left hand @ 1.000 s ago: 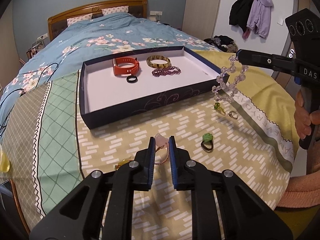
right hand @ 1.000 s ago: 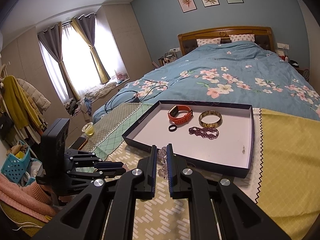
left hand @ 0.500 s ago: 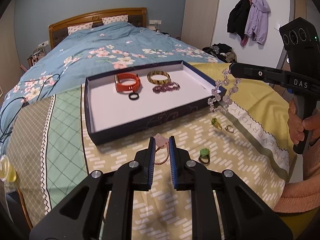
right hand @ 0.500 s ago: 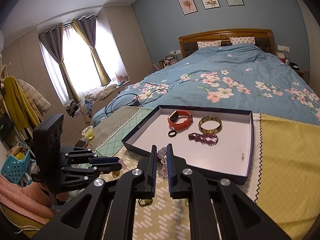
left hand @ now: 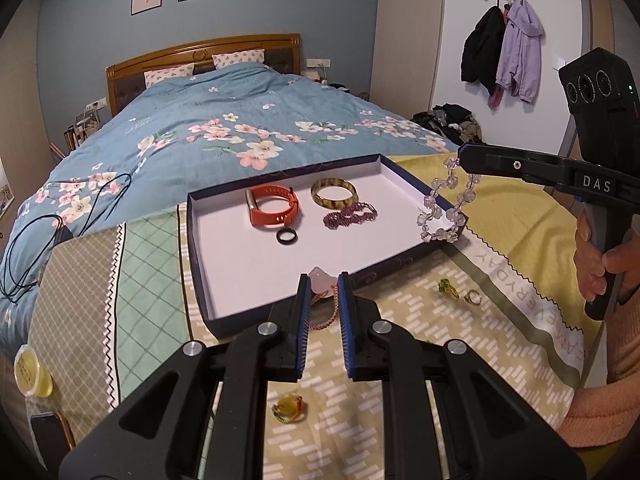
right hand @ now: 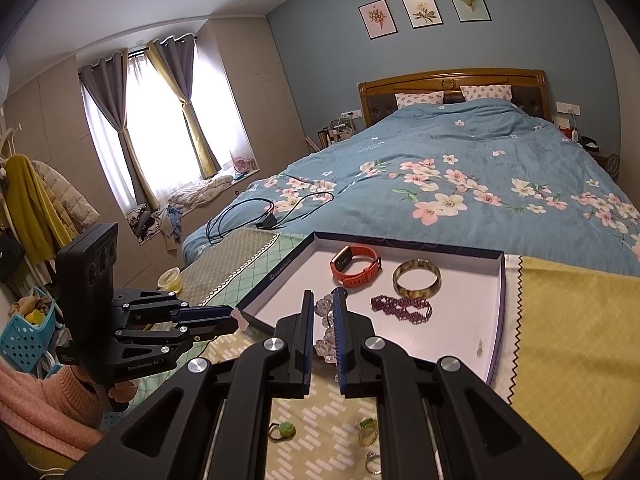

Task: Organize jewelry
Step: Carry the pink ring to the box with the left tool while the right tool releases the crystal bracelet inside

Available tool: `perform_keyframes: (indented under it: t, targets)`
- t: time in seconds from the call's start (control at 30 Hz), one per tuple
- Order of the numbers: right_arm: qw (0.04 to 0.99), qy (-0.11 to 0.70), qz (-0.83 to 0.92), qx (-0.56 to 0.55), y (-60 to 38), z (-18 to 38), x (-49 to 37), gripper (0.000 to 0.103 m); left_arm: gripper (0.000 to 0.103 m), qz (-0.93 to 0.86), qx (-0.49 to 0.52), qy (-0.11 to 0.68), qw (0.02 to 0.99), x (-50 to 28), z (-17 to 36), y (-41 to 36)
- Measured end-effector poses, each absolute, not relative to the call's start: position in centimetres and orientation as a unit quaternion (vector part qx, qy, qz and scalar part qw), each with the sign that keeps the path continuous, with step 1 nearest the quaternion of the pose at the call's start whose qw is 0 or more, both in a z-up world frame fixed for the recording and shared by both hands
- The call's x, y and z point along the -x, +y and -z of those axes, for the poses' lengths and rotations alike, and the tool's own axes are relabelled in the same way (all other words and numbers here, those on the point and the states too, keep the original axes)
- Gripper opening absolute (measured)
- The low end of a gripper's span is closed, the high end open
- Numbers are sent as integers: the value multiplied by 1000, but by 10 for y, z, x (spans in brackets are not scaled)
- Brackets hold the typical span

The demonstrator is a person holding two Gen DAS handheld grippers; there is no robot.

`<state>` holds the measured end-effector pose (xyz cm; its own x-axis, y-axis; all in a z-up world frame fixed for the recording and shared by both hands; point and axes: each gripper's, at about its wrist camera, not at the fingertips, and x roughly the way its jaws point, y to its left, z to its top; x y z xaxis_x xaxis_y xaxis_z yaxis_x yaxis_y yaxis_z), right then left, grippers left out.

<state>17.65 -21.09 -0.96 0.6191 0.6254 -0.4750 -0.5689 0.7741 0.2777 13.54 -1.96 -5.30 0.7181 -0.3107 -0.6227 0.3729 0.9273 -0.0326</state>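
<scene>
Left gripper [left hand: 323,280] clamped on pink pendant necklace [left hand: 322,280]; pink stone pinched at the fingertips, thin chain dangling below between the jaws. Held in the air just above the near wall of the dark-blue tray [left hand: 200,264], at about 6 o'clock of the tray.

Right gripper [left hand: 460,158] clamped on clear crystal bead bracelet [left hand: 444,216]; loop hanging free from the tips, over the tray's corner at about 4 o'clock. In the right wrist view, same beads [right hand: 326,320] bunched between the closed fingers. Right hand [left hand: 596,264] wrapped round the handle, peach sleeve below.

Inside tray, on white floor: orange watch band [left hand: 274,210] at 12 o'clock, tortoiseshell bangle [left hand: 334,193] at 1 o'clock just beside it, purple bead string [left hand: 351,215] close by the bangle's near side, black ring [left hand: 287,236] at centre, just near of the band.

Loose on the yellow-green patterned cloth [left hand: 400,400], outside tray: green-stone ring [left hand: 447,289] and gold ring [left hand: 473,297] near each other at 4 o'clock of the tray; amber-stone ring [left hand: 289,407] at 6 o'clock, under the left gripper; green flower ring [right hand: 282,430] seen in the right wrist view.

Tray and cloth sat on foot of bed with blue floral duvet [left hand: 224,128].
</scene>
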Motion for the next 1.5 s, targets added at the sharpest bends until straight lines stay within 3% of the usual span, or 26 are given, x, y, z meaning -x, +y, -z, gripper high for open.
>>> perform_keyframes:
  t: [1.5]
  targets:
    - [883,341,-315,-73,-176,42,-271,8,14,164,-42,346,923,-226,64,-34]
